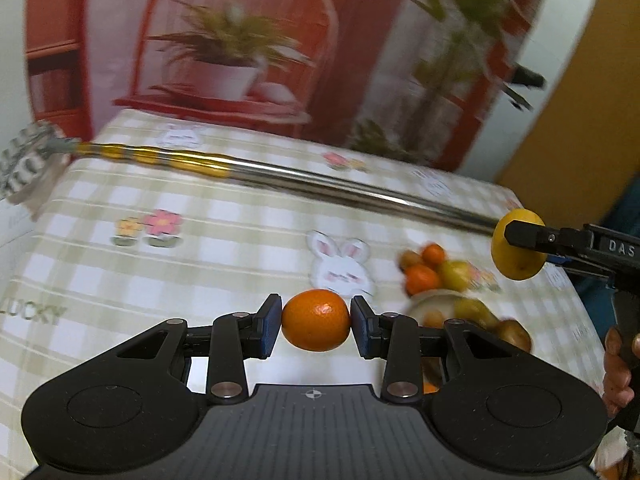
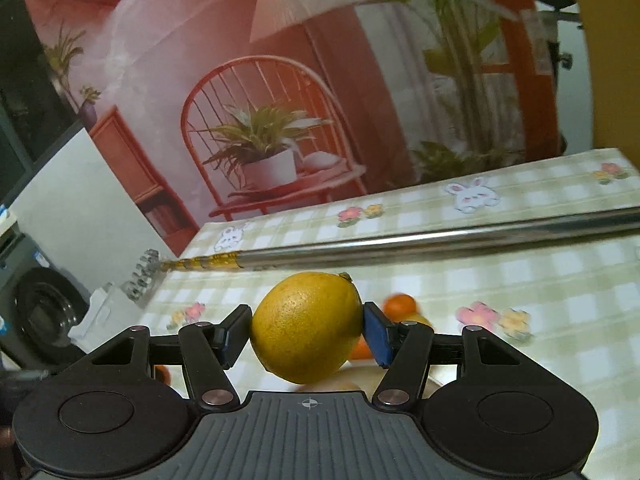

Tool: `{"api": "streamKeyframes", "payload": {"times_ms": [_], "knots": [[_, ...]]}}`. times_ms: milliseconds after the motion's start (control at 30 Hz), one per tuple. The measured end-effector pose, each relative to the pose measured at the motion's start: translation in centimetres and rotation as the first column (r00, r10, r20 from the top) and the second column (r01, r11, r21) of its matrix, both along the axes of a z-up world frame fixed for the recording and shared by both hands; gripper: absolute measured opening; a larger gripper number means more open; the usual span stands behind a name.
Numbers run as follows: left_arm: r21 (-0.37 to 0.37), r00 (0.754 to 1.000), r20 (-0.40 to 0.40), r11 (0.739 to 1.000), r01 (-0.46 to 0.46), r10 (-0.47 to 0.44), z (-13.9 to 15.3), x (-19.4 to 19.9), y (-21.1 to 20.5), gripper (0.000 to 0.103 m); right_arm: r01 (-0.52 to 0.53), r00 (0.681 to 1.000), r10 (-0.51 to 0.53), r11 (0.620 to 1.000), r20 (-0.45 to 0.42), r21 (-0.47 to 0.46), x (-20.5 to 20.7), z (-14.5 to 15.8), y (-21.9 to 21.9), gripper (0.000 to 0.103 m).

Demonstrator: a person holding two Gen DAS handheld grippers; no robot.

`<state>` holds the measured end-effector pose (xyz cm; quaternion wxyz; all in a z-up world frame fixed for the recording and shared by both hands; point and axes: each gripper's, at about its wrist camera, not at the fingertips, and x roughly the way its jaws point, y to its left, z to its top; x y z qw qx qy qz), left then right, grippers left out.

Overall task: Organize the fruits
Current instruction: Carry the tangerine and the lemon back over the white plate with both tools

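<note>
While fruit (image 1: 424, 276) fills plate (image 1: 430, 302), fingers (image 1: 267, 328) pinch orange (image 1: 316, 320)

**Fruit count, best I can do**

Two grippers are showing up here, the left gripper (image 1: 316, 322) and the right gripper (image 2: 306, 334), and each one is carrying exactly one fruit: one orange (image 1: 316, 320) and one lemon (image 2: 306, 328). One plate (image 1: 436, 300) is sitting on the tablecloth (image 1: 200, 248) with a blurry pile on it; I'm making out at least two more small oranges (image 1: 420, 278) plus a few greenish and brownish fruits, exact number too smeared to call. One metal pole (image 1: 320, 184) is lying across the table. Bunny prints (image 1: 340, 264): I'm counting two clear ones in the left view.
</note>
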<state>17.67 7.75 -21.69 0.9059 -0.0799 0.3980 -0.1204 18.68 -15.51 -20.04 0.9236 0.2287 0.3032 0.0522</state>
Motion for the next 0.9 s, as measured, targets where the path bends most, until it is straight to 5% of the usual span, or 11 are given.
{"api": "streamKeyframes", "payload": {"times_ms": [433, 900], "knots": [[0.058, 0.964, -0.067, 0.963, 0.263, -0.259, -2.8, -3.1, -9.2, 0.040, 0.046, 0.999, -0.047, 0.999, 0.014, 0.027, -8.1, -3.5, -2.2, 0.056], [0.113, 0.940, -0.132, 0.937, 0.330, -0.315, -4.9, -4.2, -12.1, 0.040, 0.046, 0.998, -0.048, 0.998, 0.047, 0.036, -9.8, -4.3, -2.8, 0.056]]}}
